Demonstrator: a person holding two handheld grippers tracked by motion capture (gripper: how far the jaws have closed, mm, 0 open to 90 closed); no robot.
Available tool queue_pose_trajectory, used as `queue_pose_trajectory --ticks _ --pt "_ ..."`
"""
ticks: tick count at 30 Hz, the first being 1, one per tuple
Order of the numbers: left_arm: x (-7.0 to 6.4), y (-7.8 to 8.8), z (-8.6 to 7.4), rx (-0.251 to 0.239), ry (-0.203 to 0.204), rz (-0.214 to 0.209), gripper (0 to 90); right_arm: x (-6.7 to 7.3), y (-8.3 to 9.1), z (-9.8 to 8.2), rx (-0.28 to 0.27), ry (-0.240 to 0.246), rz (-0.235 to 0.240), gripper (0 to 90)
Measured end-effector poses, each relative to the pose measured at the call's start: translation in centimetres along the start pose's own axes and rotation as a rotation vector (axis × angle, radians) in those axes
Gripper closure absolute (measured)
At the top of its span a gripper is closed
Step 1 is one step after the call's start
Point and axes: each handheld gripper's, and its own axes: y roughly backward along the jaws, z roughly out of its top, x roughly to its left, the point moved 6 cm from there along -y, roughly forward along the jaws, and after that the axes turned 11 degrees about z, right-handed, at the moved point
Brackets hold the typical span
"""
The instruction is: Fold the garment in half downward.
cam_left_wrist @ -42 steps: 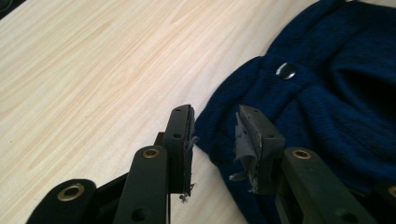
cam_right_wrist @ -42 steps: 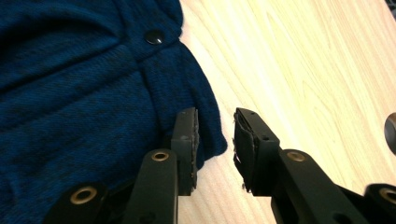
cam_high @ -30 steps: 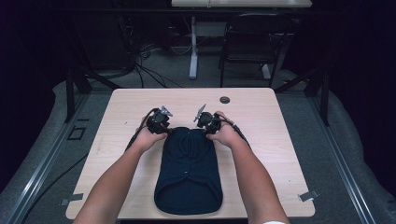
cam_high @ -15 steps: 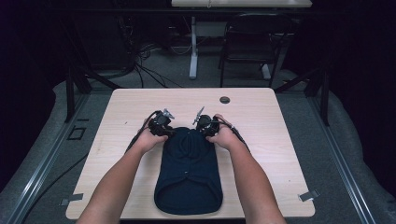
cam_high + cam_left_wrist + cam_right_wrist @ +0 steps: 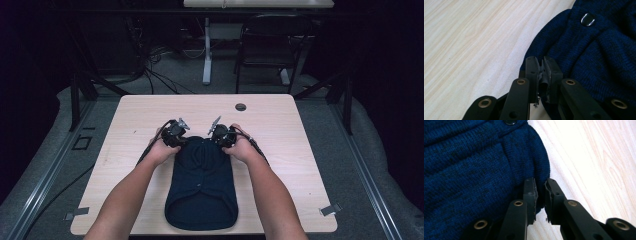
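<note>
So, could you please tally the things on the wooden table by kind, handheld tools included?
Dark blue knitted garment: 1
Black two-jaw grippers: 2, left gripper, right gripper
Round black grommet in the tabletop: 1
Total: 4

Dim high view with black upper corners, evenly lit table [image 5: 300, 130]; both gripper views bright, soft at the bottom edge

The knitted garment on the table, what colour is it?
Dark navy blue garment; the right gripper view shows it best.
</note>
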Motion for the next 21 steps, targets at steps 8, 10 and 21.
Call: queue_pose_trajectory --ticks 8,10,21 --pt "0.1 0.9 0.4 -0.018 0.005 0.024 84.5 0.0 1.3 0.2 -0.042 -0.005 -0.003 82.9" --pt "0.2 1.6 0.7 -0.039 0.004 0.032 84.6 0.1 2.0 0.2 -0.047 0.007 -0.001 84.1" --pt "0.9 5.2 2.0 -0.103 -0.014 0.052 85.1 0.5 4.7 0.5 -0.123 0.018 -0.008 85.8"
